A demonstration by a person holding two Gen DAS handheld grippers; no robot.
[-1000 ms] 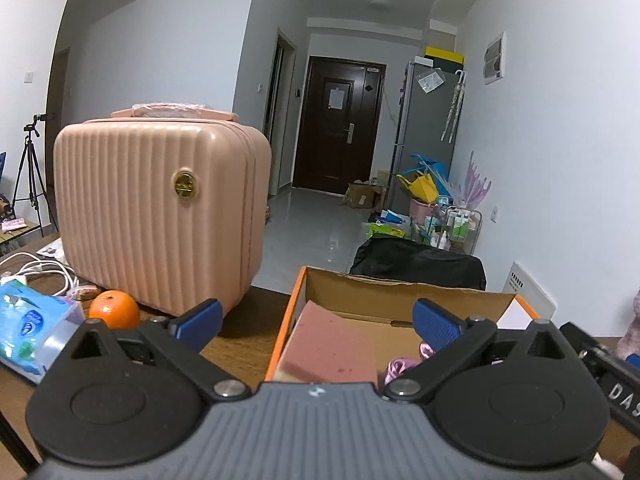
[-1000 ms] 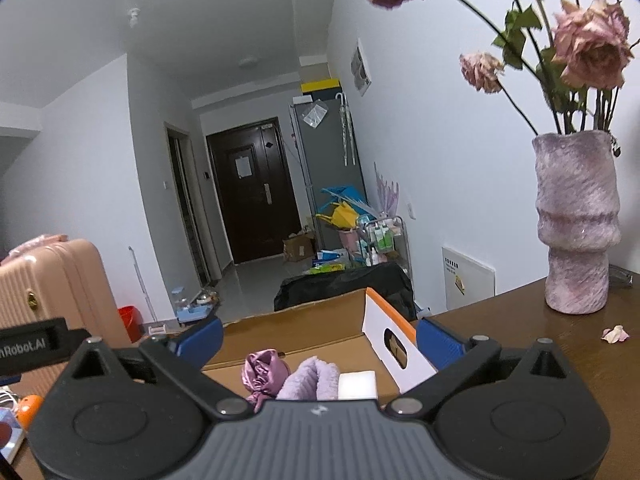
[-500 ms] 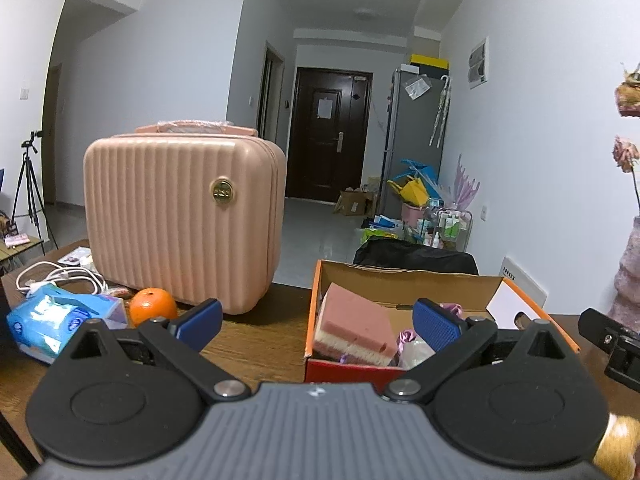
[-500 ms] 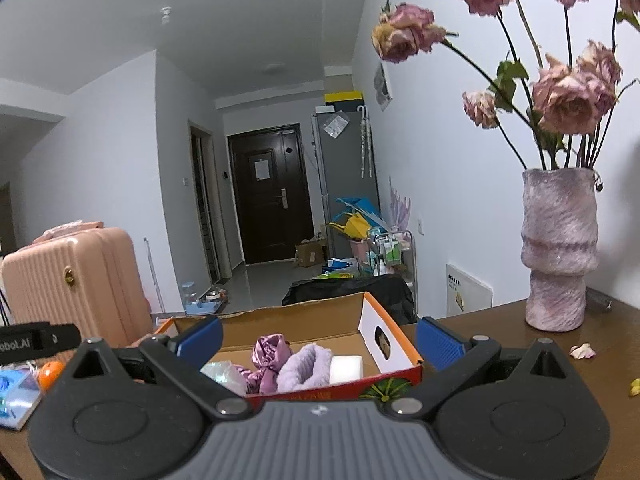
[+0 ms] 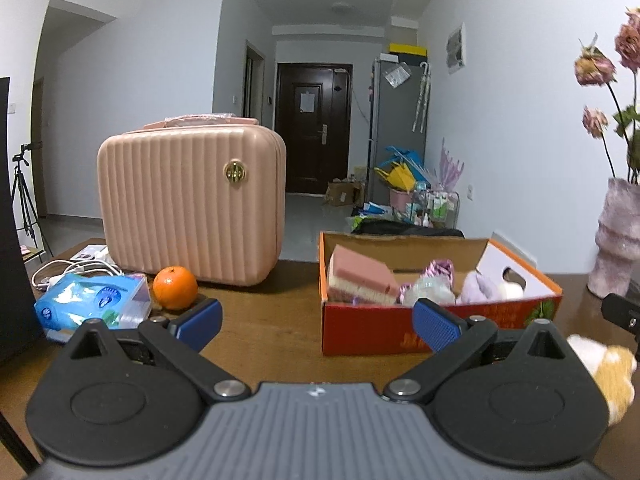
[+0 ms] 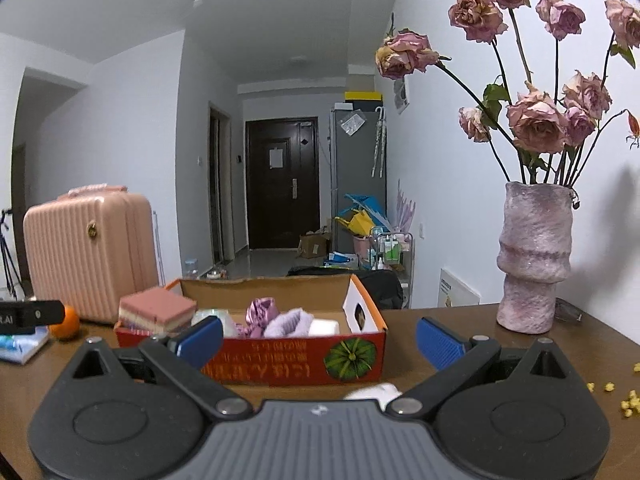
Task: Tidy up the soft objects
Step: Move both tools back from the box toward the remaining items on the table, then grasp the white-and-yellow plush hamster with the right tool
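Observation:
A red and orange cardboard box (image 5: 440,328) (image 6: 288,364) stands on the wooden table. It holds a pink sponge block (image 5: 360,276) (image 6: 156,312), a shiny purple item (image 6: 260,312), a lilac knit piece (image 6: 288,324) and white soft items. My left gripper (image 5: 316,324) is open and empty, short of the box. My right gripper (image 6: 318,336) is open and empty in front of the box. A white and tan plush toy (image 5: 604,372) lies on the table at the right; a white bit of it shows under the right gripper (image 6: 372,392).
A pink ribbed case (image 5: 192,204) (image 6: 88,256) stands at the back left. An orange (image 5: 175,288) and a blue tissue pack (image 5: 92,300) lie beside it, with white cables behind. A pink vase of dried roses (image 6: 532,260) stands right. Yellow crumbs (image 6: 624,400) dot the table.
Both grippers have drawn back from the box, so its red front and more of the table show. The plush toy has come into view. Both stayed open.

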